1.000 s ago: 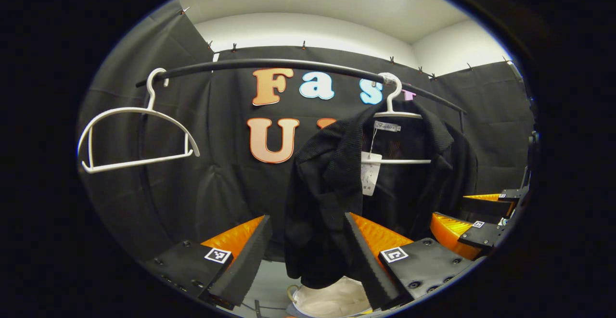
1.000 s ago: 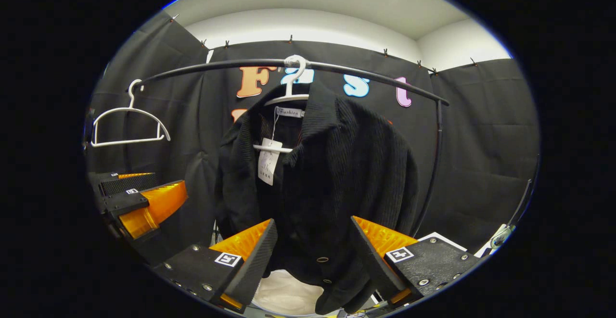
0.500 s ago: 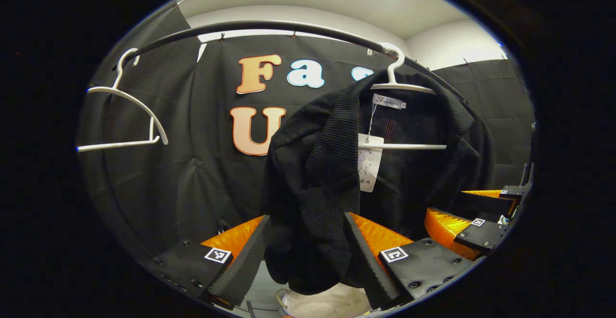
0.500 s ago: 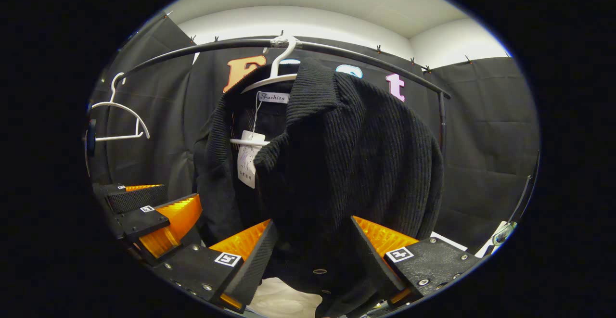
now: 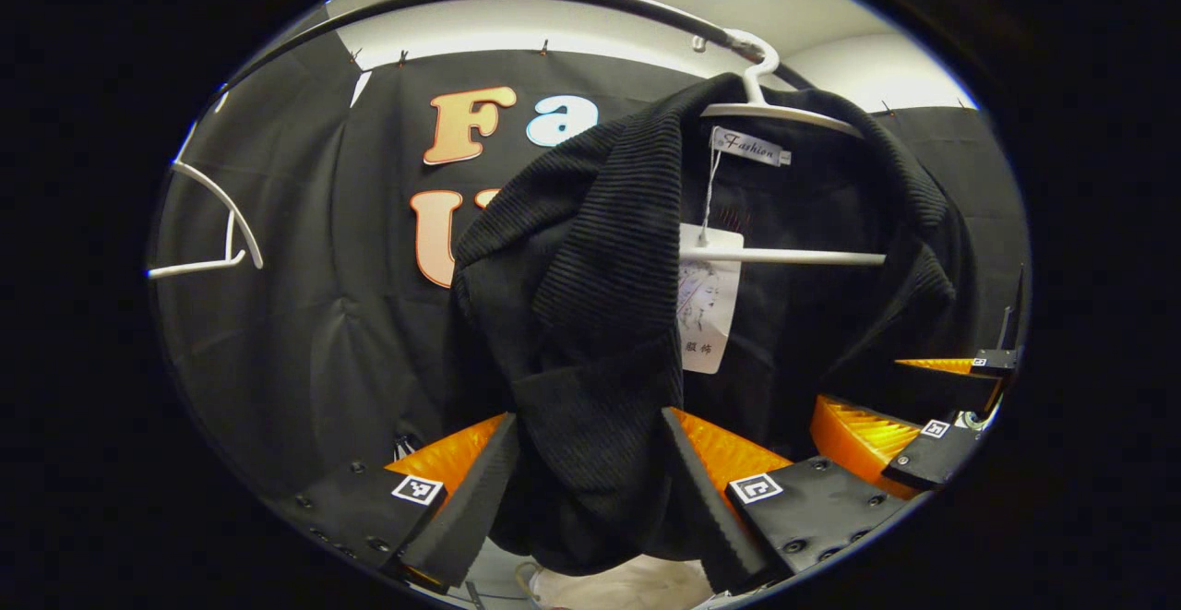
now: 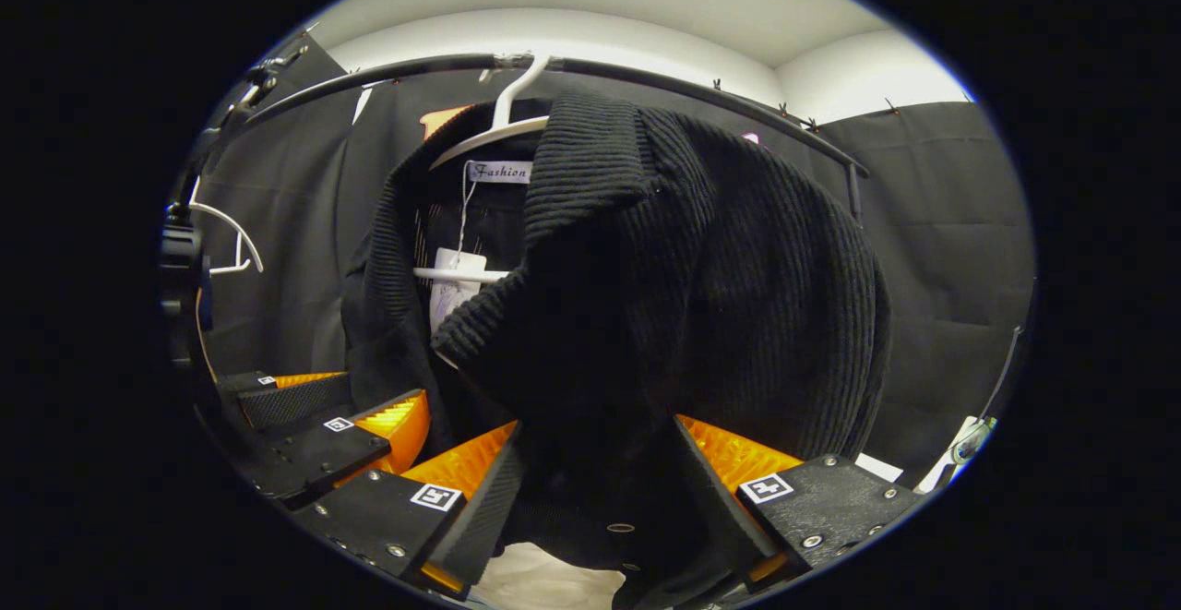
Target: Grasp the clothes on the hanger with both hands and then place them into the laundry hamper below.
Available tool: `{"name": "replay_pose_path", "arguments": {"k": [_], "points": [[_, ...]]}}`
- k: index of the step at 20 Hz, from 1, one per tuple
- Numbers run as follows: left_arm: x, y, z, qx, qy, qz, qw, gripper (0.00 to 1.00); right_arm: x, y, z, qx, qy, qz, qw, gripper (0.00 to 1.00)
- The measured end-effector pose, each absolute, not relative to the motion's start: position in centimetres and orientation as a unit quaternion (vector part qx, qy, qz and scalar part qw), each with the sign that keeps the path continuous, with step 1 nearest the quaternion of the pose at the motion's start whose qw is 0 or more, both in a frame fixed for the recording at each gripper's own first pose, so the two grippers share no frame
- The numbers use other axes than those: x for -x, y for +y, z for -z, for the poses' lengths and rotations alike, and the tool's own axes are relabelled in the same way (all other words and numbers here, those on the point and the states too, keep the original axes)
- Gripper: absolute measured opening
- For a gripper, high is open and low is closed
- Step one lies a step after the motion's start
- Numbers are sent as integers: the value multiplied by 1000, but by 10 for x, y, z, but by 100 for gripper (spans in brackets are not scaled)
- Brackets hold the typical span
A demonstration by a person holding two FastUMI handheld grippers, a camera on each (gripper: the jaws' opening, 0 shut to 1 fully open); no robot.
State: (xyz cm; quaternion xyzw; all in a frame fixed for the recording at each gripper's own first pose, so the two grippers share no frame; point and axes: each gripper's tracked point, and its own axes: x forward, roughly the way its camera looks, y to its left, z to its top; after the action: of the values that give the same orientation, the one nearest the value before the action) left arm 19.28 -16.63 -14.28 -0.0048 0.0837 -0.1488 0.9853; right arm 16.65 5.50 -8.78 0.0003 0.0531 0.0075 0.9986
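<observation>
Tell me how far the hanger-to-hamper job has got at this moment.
Early stage. Done: both grippers are at the black knit jacket, the left gripper and the right gripper each with open jaws straddling a front panel. In hand: closing on the fabric. Left: the jacket hangs on its white hanger on the rail; pulling it off and lowering it remain.

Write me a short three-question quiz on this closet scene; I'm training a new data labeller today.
1. True or false: the black cardigan hangs on a white hanger on the rail.
2. What lies between the fingers of the left tongs?
A. a paper tag
B. cardigan fabric
C. an empty hanger
3. Fill in: the right tongs are ____ around the cardigan front.

Key:
1. True.
2. B.
3. Open; the fingers stand wide apart, not yet pressing the fabric.
</observation>
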Motion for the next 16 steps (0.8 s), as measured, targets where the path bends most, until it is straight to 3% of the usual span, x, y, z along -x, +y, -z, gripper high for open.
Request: {"name": "replay_pose_path", "arguments": {"k": [2,4,6,10,13,14,16], "points": [[-199,-169,144,4,82,150,985,94,-170,53,89,-4,55,-6,998,93],[-203,-172,146,6,81,150,985,93,-172,49,88,-4,55,-2,998,80],[-206,-171,148,6,84,149,985,74,-174,47,90,-5,58,0,998,67],[-207,-161,148,3,82,138,987,43,-175,40,90,-9,62,5,998,51],[-203,-146,142,-1,78,124,989,20,-174,36,89,-15,63,3,998,11],[-200,-146,140,2,81,128,988,13,-170,39,89,-19,66,-3,998,13],[-198,-145,139,10,88,137,987,10,-160,47,87,-27,68,-18,997,12]]}}
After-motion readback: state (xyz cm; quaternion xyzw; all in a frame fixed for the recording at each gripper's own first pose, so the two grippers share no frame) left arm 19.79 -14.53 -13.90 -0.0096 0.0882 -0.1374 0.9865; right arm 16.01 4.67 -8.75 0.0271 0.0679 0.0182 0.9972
